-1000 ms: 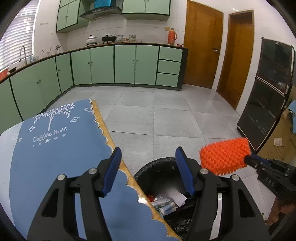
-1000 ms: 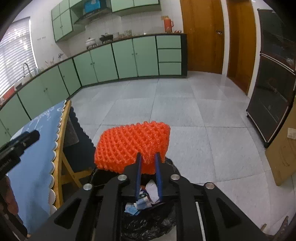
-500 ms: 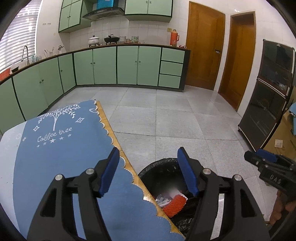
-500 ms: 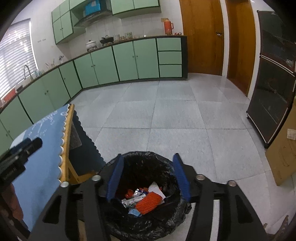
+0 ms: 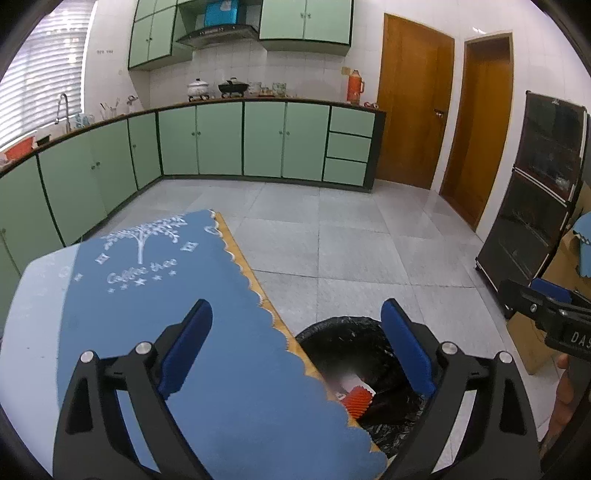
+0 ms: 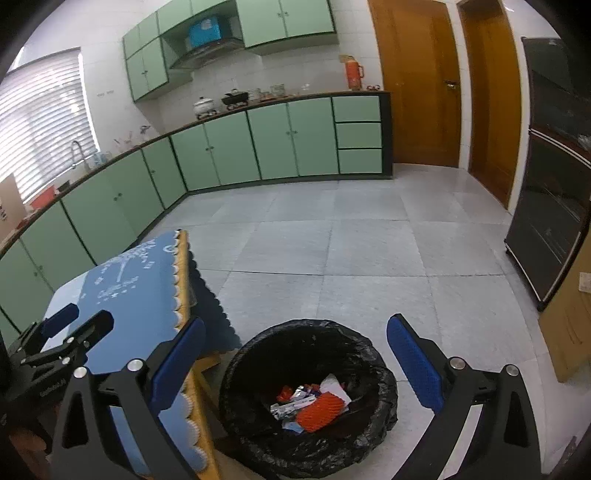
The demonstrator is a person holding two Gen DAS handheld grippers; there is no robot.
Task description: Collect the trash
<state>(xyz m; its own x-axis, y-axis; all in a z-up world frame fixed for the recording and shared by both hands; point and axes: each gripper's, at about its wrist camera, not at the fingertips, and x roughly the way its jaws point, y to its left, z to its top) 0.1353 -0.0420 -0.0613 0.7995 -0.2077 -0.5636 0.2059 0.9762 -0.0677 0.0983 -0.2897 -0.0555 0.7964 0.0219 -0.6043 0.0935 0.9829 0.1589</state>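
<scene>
Bin (image 6: 384,373) on floor beside table (image 6: 181,273), orange foam net (image 6: 319,408) inside it; right gripper (image 6: 295,363) above bin, left gripper (image 5: 295,347) over table edge, both spread wide, empty

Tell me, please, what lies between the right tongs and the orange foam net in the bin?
Nothing: in the right wrist view, the open right tongs hang over the black-lined bin, with only air down to the orange foam net.

Home kitchen: green cabinets (image 5: 221,140), range hood (image 5: 218,33).
</scene>
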